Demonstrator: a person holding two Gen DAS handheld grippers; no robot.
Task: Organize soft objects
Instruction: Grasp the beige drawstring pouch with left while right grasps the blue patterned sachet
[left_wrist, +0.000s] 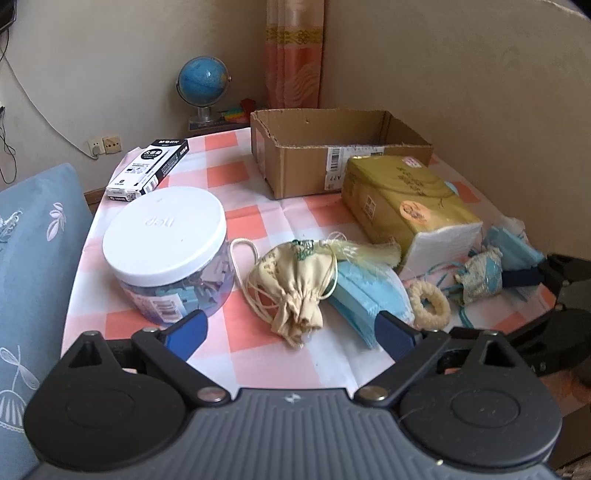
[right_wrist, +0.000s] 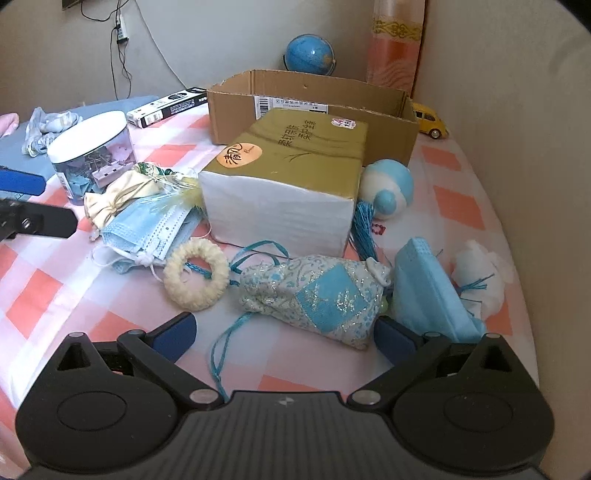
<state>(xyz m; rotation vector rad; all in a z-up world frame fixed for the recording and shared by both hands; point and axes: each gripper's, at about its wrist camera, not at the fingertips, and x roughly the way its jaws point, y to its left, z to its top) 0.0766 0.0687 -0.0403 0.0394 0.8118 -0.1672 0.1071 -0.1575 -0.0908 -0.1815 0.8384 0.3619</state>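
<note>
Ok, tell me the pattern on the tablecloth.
Orange-pink and white checks on the tablecloth, clearest in the left wrist view.

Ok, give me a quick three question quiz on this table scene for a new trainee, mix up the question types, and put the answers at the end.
1. True or false: the cardboard box already holds the tissue pack.
2. Which item lies nearest between the right gripper fingers? A) blue patterned sachet B) globe C) clip jar
3. Fill in: the beige pouch in front of the left gripper rests beside a stack of blue ____.

Key
1. False; the pack lies on the tablecloth in front of the box.
2. A
3. face masks
</note>
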